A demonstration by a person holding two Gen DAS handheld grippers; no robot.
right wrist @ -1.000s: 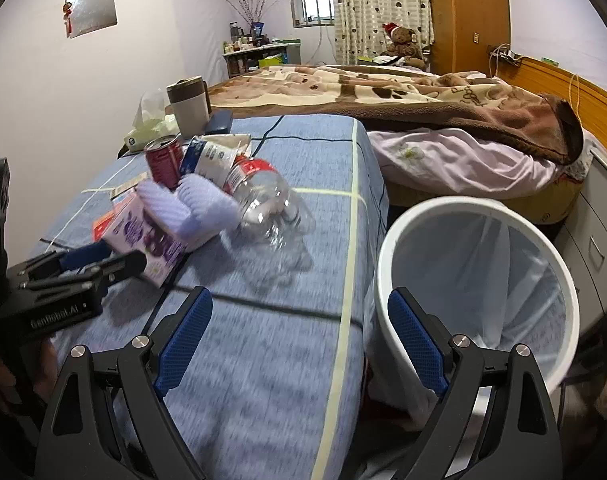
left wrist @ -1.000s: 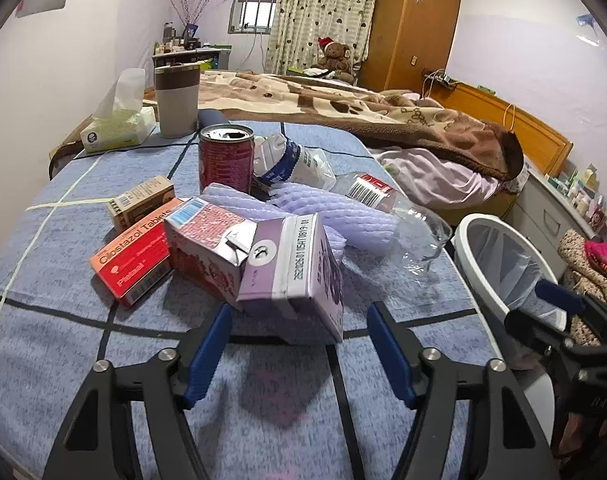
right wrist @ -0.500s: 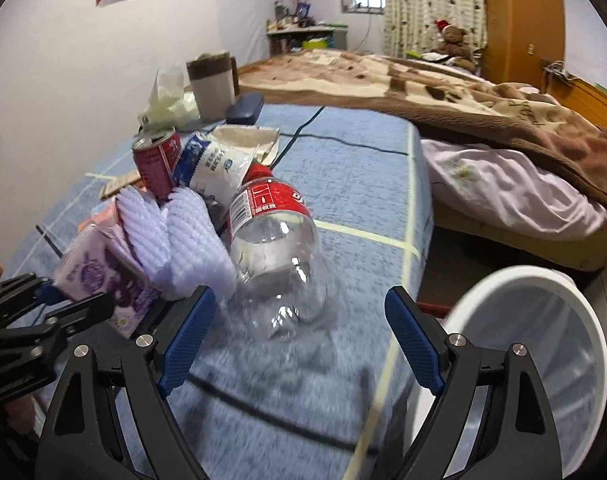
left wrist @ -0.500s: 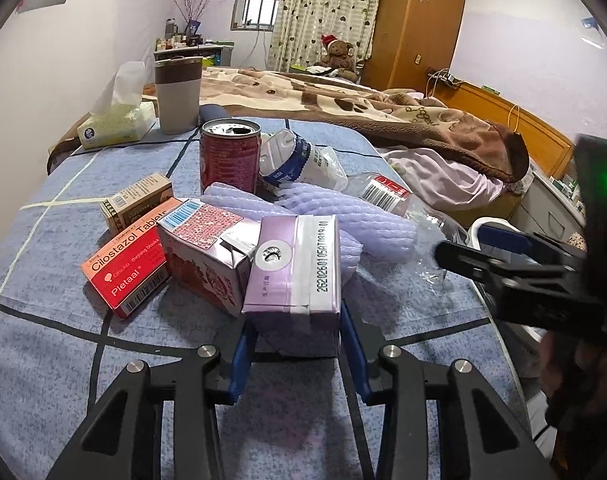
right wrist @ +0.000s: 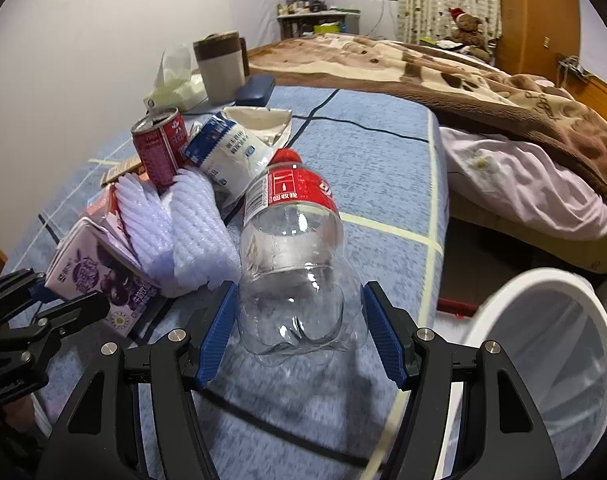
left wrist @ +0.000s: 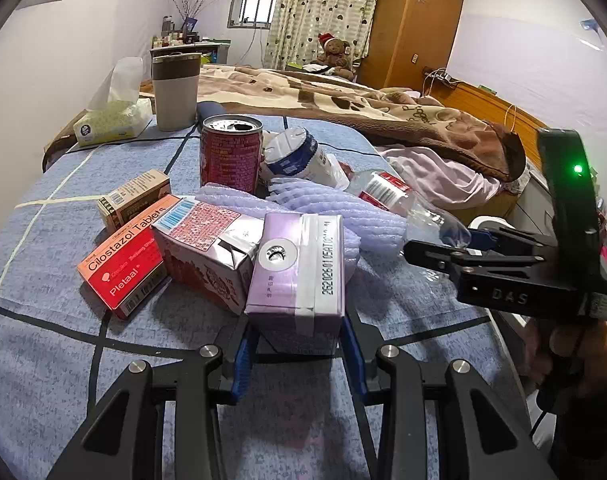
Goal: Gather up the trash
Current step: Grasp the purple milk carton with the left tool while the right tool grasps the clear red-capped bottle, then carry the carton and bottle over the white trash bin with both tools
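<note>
A pile of trash lies on a blue checked bedspread [left wrist: 63, 360]. My left gripper [left wrist: 297, 350] is shut on a purple drink carton [left wrist: 299, 264], which also shows in the right wrist view [right wrist: 103, 276]. My right gripper [right wrist: 299, 332] has its jaws close around the base of a clear plastic bottle [right wrist: 295, 256] with a red label; whether the pads touch it is unclear. The bottle also shows in the left wrist view [left wrist: 403, 204]. A white trash bin [right wrist: 551, 352] stands beside the bed at the right.
The pile also holds a red can [left wrist: 230, 152], a pink carton [left wrist: 207, 252], a red tablet box [left wrist: 123, 256], a small brown box [left wrist: 133, 196], lilac foam netting [left wrist: 343, 216] and a white pouch [left wrist: 299, 156]. A tissue pack [left wrist: 111, 120] and mug [left wrist: 174, 90] stand behind.
My left gripper closed onto the purple carton. My right gripper swung left from the bin to the bottle and narrowed around its base.
</note>
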